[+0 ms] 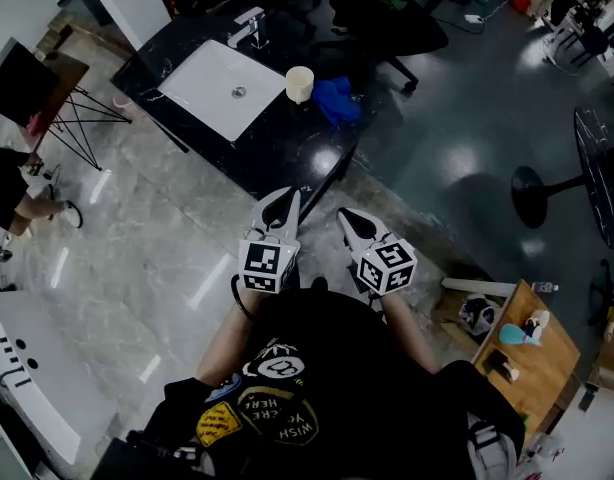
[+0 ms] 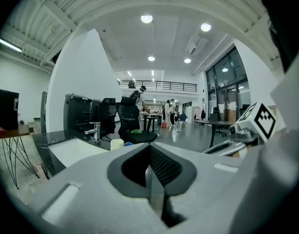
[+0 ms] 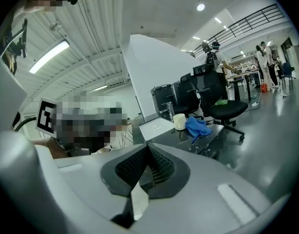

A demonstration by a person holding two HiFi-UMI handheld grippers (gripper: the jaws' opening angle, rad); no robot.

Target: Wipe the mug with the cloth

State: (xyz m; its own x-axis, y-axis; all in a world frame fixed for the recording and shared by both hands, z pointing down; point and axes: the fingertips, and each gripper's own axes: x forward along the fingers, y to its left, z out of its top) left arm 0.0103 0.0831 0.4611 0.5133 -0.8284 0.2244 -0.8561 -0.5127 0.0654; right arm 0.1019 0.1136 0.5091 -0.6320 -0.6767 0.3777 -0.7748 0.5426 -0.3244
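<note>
A cream mug (image 1: 300,84) stands on a black counter (image 1: 287,138) beside a crumpled blue cloth (image 1: 336,98), just right of a white sink (image 1: 222,88). My left gripper (image 1: 283,203) and right gripper (image 1: 349,220) are held side by side over the floor, short of the counter's near edge. Both are shut and hold nothing. In the left gripper view the jaws (image 2: 150,167) meet and the mug (image 2: 117,144) shows far ahead. In the right gripper view the jaws (image 3: 148,155) meet below the distant mug (image 3: 179,121) and cloth (image 3: 198,126).
A faucet (image 1: 249,26) stands behind the sink. Black office chairs (image 1: 387,13) are beyond the counter. A folding table (image 1: 57,88) and a seated person (image 1: 12,193) are at the left. A small wooden table (image 1: 522,353) is at the lower right.
</note>
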